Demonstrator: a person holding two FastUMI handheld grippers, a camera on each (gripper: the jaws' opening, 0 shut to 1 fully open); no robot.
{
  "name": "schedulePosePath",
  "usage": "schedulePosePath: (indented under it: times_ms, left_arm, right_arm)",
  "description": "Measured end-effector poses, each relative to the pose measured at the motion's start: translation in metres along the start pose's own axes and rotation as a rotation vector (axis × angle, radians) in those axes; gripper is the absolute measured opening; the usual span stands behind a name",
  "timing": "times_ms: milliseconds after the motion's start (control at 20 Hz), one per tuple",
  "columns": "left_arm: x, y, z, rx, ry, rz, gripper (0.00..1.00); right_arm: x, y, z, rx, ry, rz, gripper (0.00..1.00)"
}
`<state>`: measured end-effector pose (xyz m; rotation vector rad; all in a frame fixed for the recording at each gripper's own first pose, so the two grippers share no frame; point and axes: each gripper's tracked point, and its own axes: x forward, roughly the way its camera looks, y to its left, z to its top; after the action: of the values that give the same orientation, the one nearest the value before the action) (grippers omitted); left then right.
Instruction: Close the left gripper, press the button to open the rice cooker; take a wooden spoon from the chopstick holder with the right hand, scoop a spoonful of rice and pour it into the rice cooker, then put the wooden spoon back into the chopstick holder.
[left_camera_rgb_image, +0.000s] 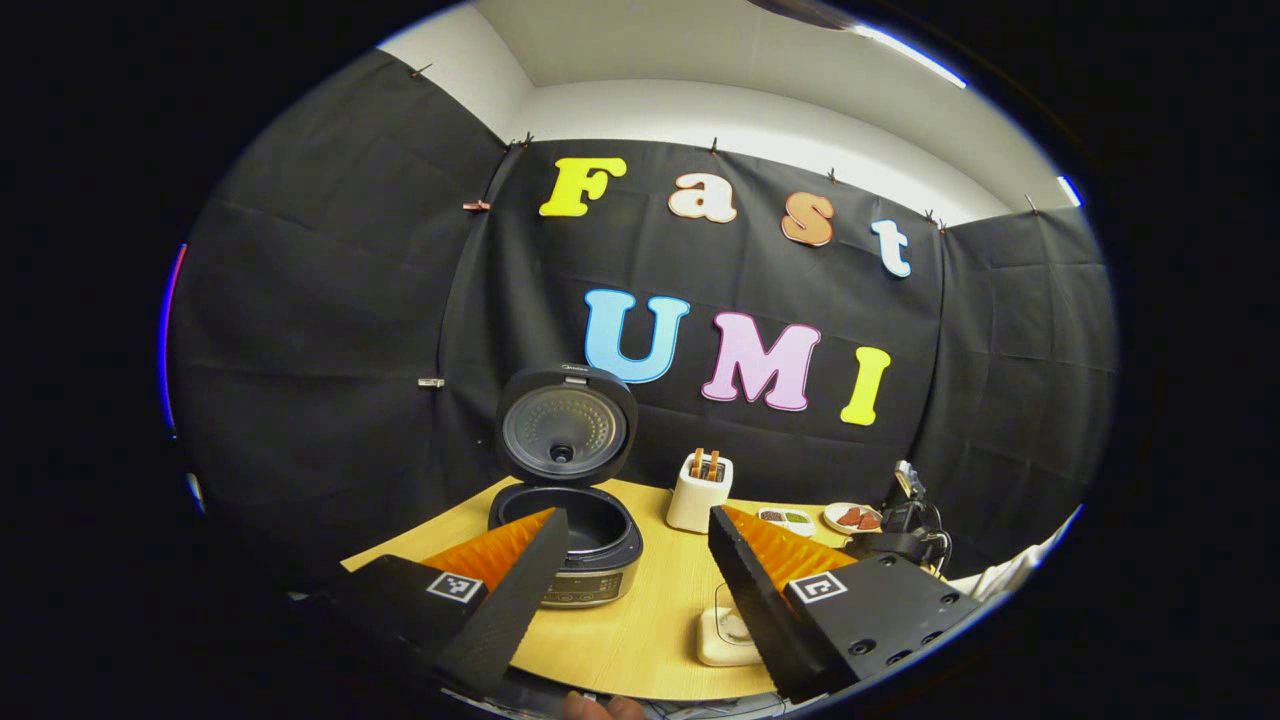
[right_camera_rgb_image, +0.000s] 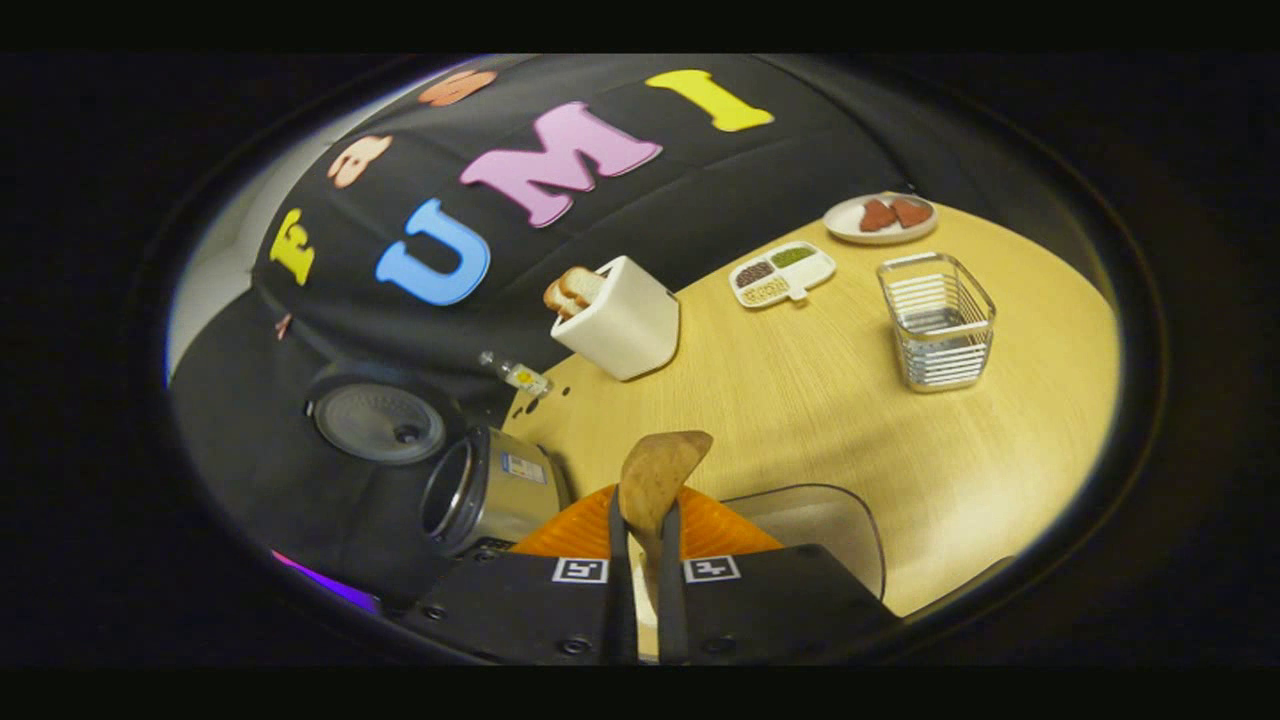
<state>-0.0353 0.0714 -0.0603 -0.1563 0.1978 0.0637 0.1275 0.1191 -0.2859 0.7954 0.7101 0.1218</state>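
the right gripper (right_camera_rgb_image: 641, 545) is closed on the handle of the wooden spoon (right_camera_rgb_image: 655, 480), both fingers pressing on it; the spoon's long axis runs forward along the fingers, bowl end leading and tipped slightly toward the camera's right; whether the bowl carries rice cannot be told, since the bowl is seen from behind or edge-on.

the rice cooker (right_camera_rgb_image: 485, 492) is seen in the right gripper view low and to the camera's left of the spoon bowl, near but apart from it, its lid (right_camera_rgb_image: 378, 422) raised behind it; the view is strongly tilted, so the cooker appears on its side; the mouth of the pot is judged to lie left of and just beyond the spoon tip, so a leftward carry would be called for if the pour is next.

a clear container (right_camera_rgb_image: 820, 530) lies just beside the fingers on the camera's right, contents not resolved; the wire chopstick holder (right_camera_rgb_image: 938, 322) stands well apart, farther out on the table (right_camera_rgb_image: 830, 420); the right gripper is the nearer one to it.

the left gripper (left_camera_rgb_image: 638, 560) is held with its fingers well apart, nothing between them; in the left gripper view the cooker is seen upright, lid up, inner pot open, beyond the camera's left finger (left_camera_rgb_image: 515, 590); this upright view of the open pot is not given by the right gripper view, which in turn gives the spoon and holder.
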Motion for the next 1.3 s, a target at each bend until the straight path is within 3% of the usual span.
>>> schedulePosePath:
  times_ms: [100,250,300,350,450,500,750,800,850,900,950,1050,1150,1300]
  left_arm:
    - [-0.002,-0.001,0.003,0.007,-0.002,0.000,0.95]
    - [-0.001,-0.002,0.005,0.020,-0.003,0.001,0.95]
    - [-0.001,-0.002,0.005,0.021,-0.005,0.001,0.95]
    - [-0.001,-0.002,0.008,0.018,-0.008,0.001,0.95]
    - [0.000,-0.001,0.009,0.013,-0.011,0.004,0.95]
    - [0.000,0.001,0.009,0.010,-0.014,0.007,0.95]
    - [-0.005,0.014,0.012,-0.011,-0.030,0.031,0.95]
    - [-0.007,0.017,0.012,-0.013,-0.032,0.036,0.95]
    - [-0.009,0.021,0.012,-0.018,-0.035,0.042,0.95]
    - [-0.011,0.025,0.013,-0.024,-0.039,0.048,0.95]
    - [-0.012,0.030,0.015,-0.030,-0.042,0.054,0.95]
    - [-0.015,0.041,0.018,-0.041,-0.053,0.068,0.95]
    - [-0.020,0.050,0.018,-0.048,-0.060,0.078,0.95]
    - [-0.021,0.062,0.019,-0.058,-0.063,0.089,0.95]
  right_arm:
    - [-0.008,0.000,0.013,0.104,-0.020,0.028,0.17]
    - [-0.021,0.004,0.026,0.201,-0.035,0.064,0.08]
    - [-0.026,0.010,0.033,0.223,-0.042,0.082,0.13]
    - [-0.030,0.016,0.038,0.233,-0.046,0.100,0.08]
    - [-0.040,0.033,0.045,0.247,-0.043,0.134,0.12]
    - [-0.046,0.044,0.049,0.250,-0.043,0.151,0.07]
    - [-0.046,0.119,0.069,0.270,-0.043,0.248,0.10]
    - [-0.041,0.139,0.071,0.263,-0.045,0.267,0.12]
    - [-0.033,0.157,0.072,0.248,-0.045,0.281,0.07]
    - [-0.026,0.175,0.070,0.232,-0.044,0.292,0.12]
    - [-0.016,0.193,0.068,0.217,-0.045,0.306,0.07]
    - [0.006,0.224,0.058,0.196,-0.046,0.318,0.07]
    - [0.032,0.250,0.046,0.160,-0.046,0.315,0.12]
    - [0.074,0.277,0.022,0.009,-0.061,0.269,0.12]
